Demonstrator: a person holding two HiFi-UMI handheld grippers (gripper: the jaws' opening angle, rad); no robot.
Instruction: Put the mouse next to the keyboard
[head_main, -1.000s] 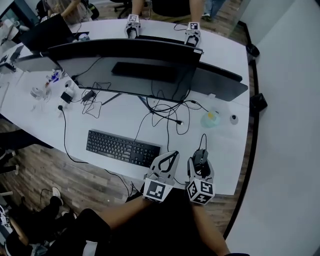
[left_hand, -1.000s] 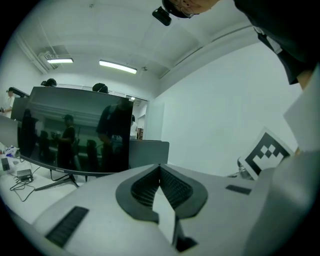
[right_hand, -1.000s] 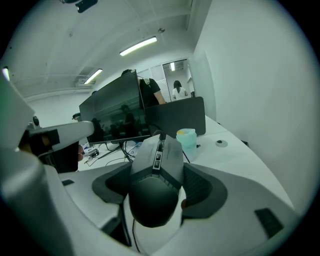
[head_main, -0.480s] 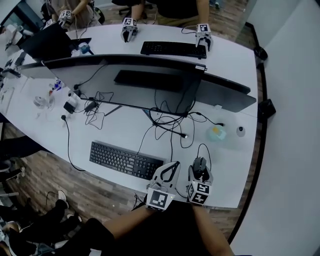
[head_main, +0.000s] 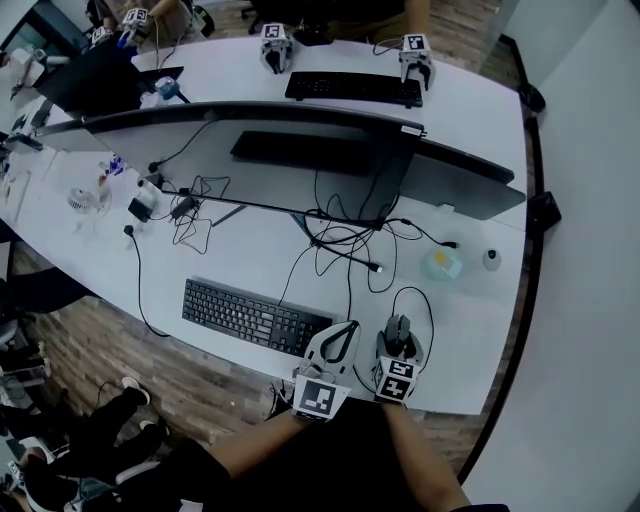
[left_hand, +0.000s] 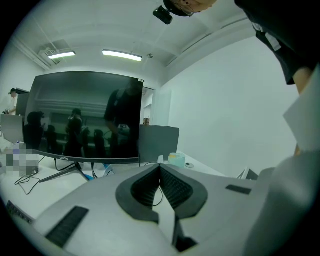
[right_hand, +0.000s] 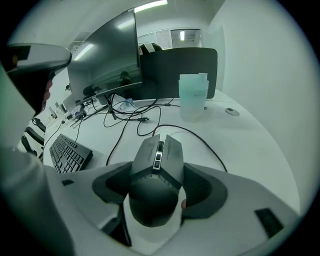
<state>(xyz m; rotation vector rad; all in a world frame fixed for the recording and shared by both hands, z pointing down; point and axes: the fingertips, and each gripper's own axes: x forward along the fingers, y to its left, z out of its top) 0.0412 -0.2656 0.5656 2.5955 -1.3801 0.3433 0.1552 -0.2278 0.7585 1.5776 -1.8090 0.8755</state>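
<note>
The right gripper (head_main: 398, 342) has its jaws clamped on the black mouse (head_main: 398, 330); in the right gripper view the pads press both flanks of the mouse (right_hand: 157, 167), whose wheel end points away toward 12 o'clock. I cannot tell whether its underside touches the table (head_main: 230, 255) or hangs just above it. The mouse is near the table's front edge, at about 3 o'clock from the right end of the keyboard (head_main: 255, 317), near it but not yet just beside it. The left gripper (head_main: 346, 335) stands between the two, jaws together with the tips meeting and nothing held. The mouse cable (head_main: 425, 305) loops from the mouse's nose toward 1 o'clock and back toward the tangle of wires under the monitor (head_main: 270, 150). The grasp looks done, so I judge the step in hand to be the carry. The next move calls for a short shift toward 9 o'clock, bringing the mouse alongside the keyboard's right end, setting it flat and parting the jaws. The left gripper probably has to clear out of that gap first, and the cable needs enough slack to follow without dragging.
</note>
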